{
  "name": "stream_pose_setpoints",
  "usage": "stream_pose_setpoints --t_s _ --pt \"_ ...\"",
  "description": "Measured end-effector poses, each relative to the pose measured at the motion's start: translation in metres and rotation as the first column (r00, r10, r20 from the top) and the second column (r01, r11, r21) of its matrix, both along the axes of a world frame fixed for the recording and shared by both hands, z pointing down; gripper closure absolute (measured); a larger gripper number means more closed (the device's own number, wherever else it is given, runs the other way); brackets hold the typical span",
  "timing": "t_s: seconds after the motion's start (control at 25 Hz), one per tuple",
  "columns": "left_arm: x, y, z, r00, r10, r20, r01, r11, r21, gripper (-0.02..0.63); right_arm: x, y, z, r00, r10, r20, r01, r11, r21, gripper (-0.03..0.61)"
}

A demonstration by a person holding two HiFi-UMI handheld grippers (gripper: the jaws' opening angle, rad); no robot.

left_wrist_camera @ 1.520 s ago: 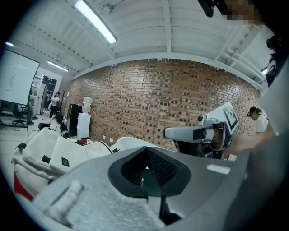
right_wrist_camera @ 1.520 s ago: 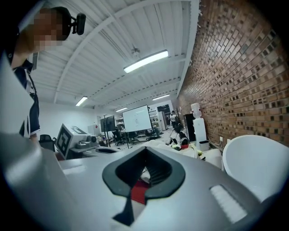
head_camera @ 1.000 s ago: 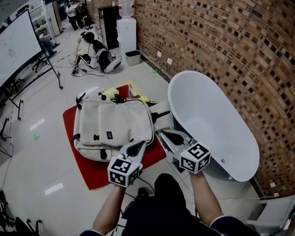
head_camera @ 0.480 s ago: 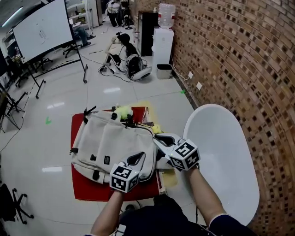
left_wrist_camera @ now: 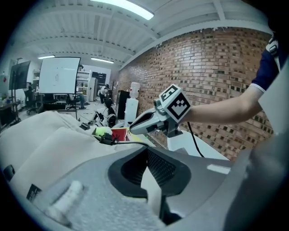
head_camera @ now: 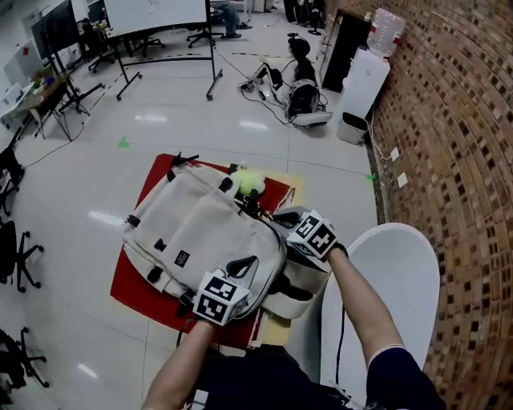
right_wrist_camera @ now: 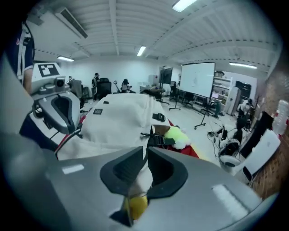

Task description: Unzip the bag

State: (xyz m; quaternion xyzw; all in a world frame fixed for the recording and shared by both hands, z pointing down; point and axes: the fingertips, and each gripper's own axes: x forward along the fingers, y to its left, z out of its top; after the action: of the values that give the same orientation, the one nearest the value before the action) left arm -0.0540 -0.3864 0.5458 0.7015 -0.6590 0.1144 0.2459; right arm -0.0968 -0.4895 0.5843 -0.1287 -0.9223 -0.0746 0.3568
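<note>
A beige backpack (head_camera: 200, 232) lies flat on a red mat (head_camera: 132, 280). My left gripper (head_camera: 247, 266) is at its near right corner, shut, with a pale strip of the bag's fabric between its jaws (left_wrist_camera: 146, 153). My right gripper (head_camera: 278, 218) hovers over the bag's right edge. Its jaws (right_wrist_camera: 146, 149) stand slightly apart and are closing. A thin black zip pull cord (right_wrist_camera: 149, 137) runs up to their tips, and the pads do not press on it. A green ball-like charm (head_camera: 248, 181) lies at the bag's top, just beyond.
A white oval tub (head_camera: 401, 280) stands to the right, against a brick wall (head_camera: 457, 160). A person (head_camera: 300, 64) sits on the floor far behind. A whiteboard stand (head_camera: 160, 24) and office chairs (head_camera: 16, 256) are at the back and left.
The head view has swung left and down. My right gripper has moved from beside the tub onto the bag's right edge near the green charm. My left gripper has stayed at the near corner.
</note>
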Motion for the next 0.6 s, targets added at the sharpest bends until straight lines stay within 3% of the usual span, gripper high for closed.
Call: stream_pose_setpoints --t_s 0.12,0.36,0.48,0.6 --pt "-0.007 0.005 0.012 0.998 -0.061 -0.002 0.061 0.997 -0.046 0.612 -0.016 -0.006 0.03 0.979 -0.184 -0.094 0.189 0.981 0.053 0.537" --pt "-0.015 -0.001 0.03 0.994 -0.107 -0.017 0.105 0.99 -0.09 0.612 -0.036 -0.02 0.066 0.89 -0.413 -0.194 0.439 0.891 0.117 0.513" --pt "-0.016 -0.006 0.036 0.993 -0.118 -0.026 0.115 0.988 -0.1 0.612 -0.034 -0.022 0.086 0.844 -0.463 -0.27 0.5 0.862 0.085 0.508" --pt "-0.018 -0.008 0.04 0.991 -0.131 -0.037 0.126 0.986 -0.107 0.612 -0.042 -0.022 0.092 0.838 -0.478 -0.262 0.506 0.862 0.045 0.466"
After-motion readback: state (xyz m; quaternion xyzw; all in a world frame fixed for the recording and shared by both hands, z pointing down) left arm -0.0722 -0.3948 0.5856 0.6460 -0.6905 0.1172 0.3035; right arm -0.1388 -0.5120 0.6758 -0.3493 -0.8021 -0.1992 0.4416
